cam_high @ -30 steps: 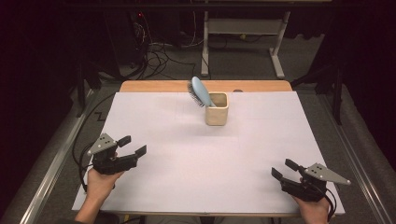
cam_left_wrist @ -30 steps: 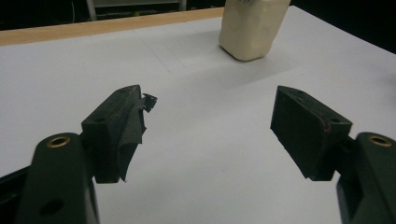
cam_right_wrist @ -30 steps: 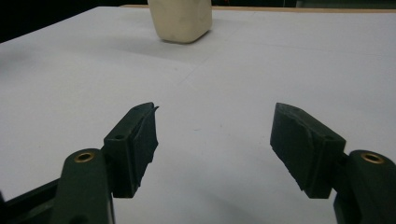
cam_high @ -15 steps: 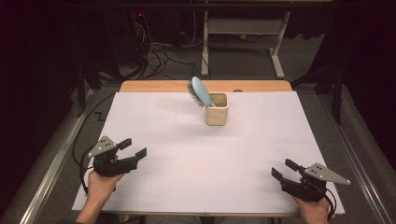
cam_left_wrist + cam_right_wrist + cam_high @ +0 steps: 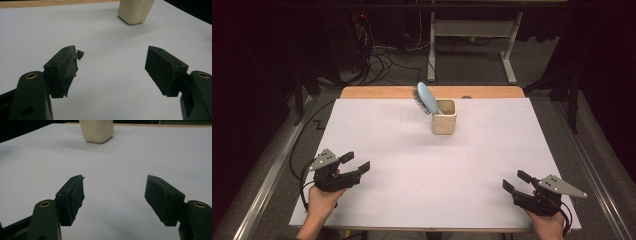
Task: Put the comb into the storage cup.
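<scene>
A blue hairbrush (image 5: 426, 98) is seen leaning head-up in a cream cup (image 5: 444, 116) at twelve o'clock on the white bench (image 5: 422, 175). The left gripper (image 5: 355, 163) at eight o'clock and the right gripper (image 5: 515, 181) at four o'clock are held wide apart, nothing gripped, both well away from the cup.

A white-covered table (image 5: 412, 190) (wood-edged) bears one cream cup (image 5: 444, 116).

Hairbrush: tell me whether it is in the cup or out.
In. The hairbrush stands handle-down in the cup, its head leaning out over the rim.
</scene>
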`<state>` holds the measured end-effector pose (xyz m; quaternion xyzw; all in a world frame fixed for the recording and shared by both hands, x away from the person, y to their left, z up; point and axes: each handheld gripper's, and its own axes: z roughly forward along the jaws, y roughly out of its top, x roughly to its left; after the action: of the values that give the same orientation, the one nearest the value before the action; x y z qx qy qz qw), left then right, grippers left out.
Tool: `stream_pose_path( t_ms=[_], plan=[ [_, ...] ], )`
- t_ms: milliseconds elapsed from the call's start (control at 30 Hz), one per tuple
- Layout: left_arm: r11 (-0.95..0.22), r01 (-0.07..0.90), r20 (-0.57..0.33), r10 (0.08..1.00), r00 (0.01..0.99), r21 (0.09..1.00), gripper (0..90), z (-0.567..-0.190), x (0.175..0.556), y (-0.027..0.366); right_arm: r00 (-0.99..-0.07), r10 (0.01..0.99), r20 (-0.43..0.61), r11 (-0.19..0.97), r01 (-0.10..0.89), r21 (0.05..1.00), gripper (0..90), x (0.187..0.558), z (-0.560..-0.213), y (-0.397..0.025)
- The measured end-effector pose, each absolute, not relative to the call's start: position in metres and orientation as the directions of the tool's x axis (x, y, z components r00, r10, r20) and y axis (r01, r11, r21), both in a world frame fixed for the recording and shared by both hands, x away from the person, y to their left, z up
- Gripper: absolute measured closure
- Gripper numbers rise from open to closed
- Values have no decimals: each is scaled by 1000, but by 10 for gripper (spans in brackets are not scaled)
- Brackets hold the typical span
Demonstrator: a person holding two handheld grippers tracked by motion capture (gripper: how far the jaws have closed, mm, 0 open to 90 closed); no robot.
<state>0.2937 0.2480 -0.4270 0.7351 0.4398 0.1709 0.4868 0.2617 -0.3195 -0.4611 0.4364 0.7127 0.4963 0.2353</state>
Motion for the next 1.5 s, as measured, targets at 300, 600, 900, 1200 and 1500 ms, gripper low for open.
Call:
stream_pose_path(
  t_ms=[300, 600, 900, 1200, 1500],
  plan=[
    [-130, 490, -188, 815, 548, 862, 265, -434, 293, 248, -508, 856, 98, 126, 389, 913, 321, 262, -461, -320],
    [-116, 501, -204, 818, 537, 858, 267, -440, 292, 249, -507, 856, 100, 125, 391, 912, 321, 262, -461, -320],
    [-113, 502, -204, 821, 533, 857, 271, -445, 290, 249, -507, 856, 99, 126, 391, 912, 321, 262, -461, -320],
    [-105, 516, -214, 827, 521, 850, 271, -451, 291, 250, -509, 855, 99, 126, 390, 912, 321, 262, -461, -320],
    [-93, 526, -218, 840, 497, 845, 271, -457, 291, 255, -507, 856, 100, 126, 392, 911, 321, 262, -461, -320]
  ],
)
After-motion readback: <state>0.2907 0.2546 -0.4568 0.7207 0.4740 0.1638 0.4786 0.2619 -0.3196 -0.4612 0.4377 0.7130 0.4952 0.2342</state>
